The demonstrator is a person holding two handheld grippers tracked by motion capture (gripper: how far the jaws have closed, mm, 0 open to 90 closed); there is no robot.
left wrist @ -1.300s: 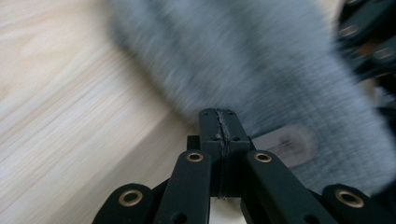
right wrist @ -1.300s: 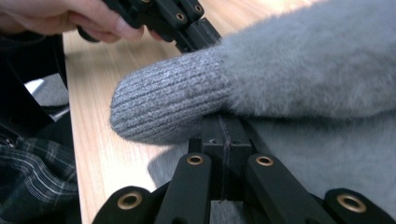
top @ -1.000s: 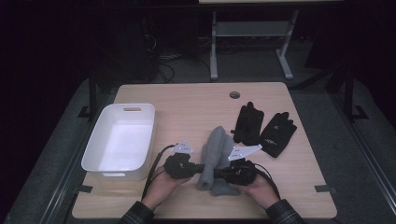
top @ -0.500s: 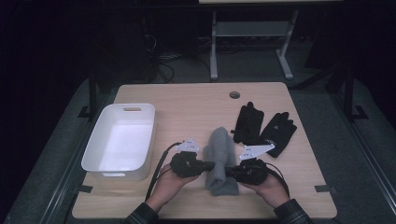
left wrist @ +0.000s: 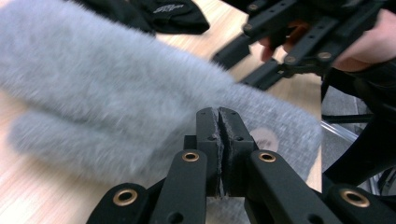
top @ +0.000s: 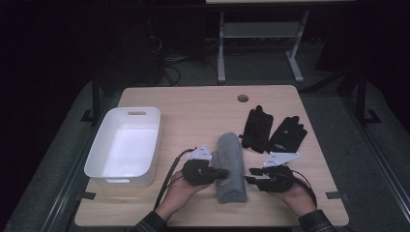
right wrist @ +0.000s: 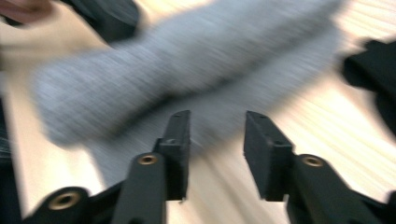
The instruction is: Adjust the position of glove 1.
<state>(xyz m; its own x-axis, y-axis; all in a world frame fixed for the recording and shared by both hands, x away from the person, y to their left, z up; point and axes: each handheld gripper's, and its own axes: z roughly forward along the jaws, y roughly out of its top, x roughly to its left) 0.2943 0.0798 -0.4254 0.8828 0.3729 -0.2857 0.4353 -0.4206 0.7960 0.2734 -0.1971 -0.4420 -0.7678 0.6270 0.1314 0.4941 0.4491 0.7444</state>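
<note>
A grey fuzzy mitten (top: 230, 164) lies flat and lengthwise on the wooden table (top: 193, 104), near the front edge. My left gripper (top: 223, 173) reaches in from the left, its jaws pressed together on the mitten's left edge near the cuff. In the left gripper view the pads (left wrist: 208, 135) meet with grey fuzz in the seam, and the mitten (left wrist: 107, 88) spreads behind them. My right gripper (top: 249, 180) sits just right of the mitten, apart from it. Its jaws have just been opening and hold nothing; the blurred mitten (right wrist: 187, 65) lies beyond the right gripper (right wrist: 217, 119).
Two black gloves (top: 256, 128) (top: 286, 135) lie side by side behind the right gripper. A white plastic bin (top: 99, 154) stands at the table's left. A round cable hole (top: 242, 98) sits near the far edge. Dark floor and a metal stand lie beyond.
The mitten, raised and slanted between both grippers earlier, now lies flat. My right gripper has let it go, opened and drawn back to the right. The left gripper stays at the mitten's edge.
</note>
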